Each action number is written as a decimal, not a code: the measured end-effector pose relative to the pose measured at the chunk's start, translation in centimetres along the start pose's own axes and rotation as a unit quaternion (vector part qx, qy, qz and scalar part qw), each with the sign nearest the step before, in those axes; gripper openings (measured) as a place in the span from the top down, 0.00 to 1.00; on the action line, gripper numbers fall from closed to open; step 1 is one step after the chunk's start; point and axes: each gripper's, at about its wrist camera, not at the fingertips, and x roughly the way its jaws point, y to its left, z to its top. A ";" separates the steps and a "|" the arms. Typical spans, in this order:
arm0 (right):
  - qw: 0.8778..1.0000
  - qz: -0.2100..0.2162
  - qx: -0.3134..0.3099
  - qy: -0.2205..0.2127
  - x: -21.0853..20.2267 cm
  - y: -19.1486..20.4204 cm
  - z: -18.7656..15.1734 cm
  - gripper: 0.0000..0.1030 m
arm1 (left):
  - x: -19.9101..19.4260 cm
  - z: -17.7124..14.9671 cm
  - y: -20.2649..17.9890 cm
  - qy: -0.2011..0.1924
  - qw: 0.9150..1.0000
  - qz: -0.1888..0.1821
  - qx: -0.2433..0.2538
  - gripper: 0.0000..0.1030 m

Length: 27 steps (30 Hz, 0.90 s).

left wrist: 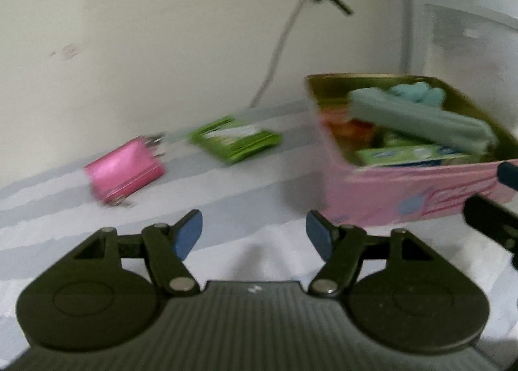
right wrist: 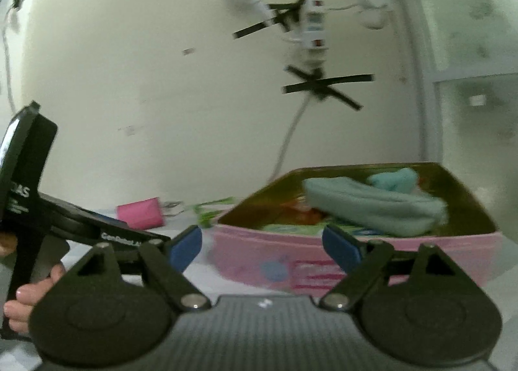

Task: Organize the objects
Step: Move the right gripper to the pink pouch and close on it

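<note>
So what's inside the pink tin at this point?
In the pink tin: a grey-green fabric pouch on top, a teal soft item behind it, green packets and something orange below. Whatever lies under the pouch is covered.

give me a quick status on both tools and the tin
Left tool open, empty. Right tool open, empty. Pink tin part filled; pink charger, green packet still outside. Nothing blocking.

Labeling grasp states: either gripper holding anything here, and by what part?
Nothing held. Left gripper and right gripper are both open and empty, short of the pink box.
</note>
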 end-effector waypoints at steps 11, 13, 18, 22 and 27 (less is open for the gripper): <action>0.994 0.082 -0.046 0.049 5.0 8.0 0.2 0.17 | 0.9 -3.2 10.4 0.022 0.995 0.074 -0.070 0.30; 0.992 0.095 -0.053 0.062 6.3 9.3 0.2 0.18 | 1.3 -3.8 12.5 0.026 0.992 0.092 -0.087 0.30; 0.985 0.125 -0.067 0.093 10.1 12.2 0.2 0.18 | 2.2 -5.3 17.2 0.023 0.980 0.153 -0.129 0.30; 0.979 0.156 -0.063 0.116 15.0 14.4 0.9 0.18 | 2.5 -6.3 20.4 0.024 0.968 0.150 -0.201 0.30; 0.974 0.179 -0.021 0.139 22.9 16.1 2.1 0.20 | 1.4 -6.8 21.9 -0.007 0.960 0.127 -0.249 0.30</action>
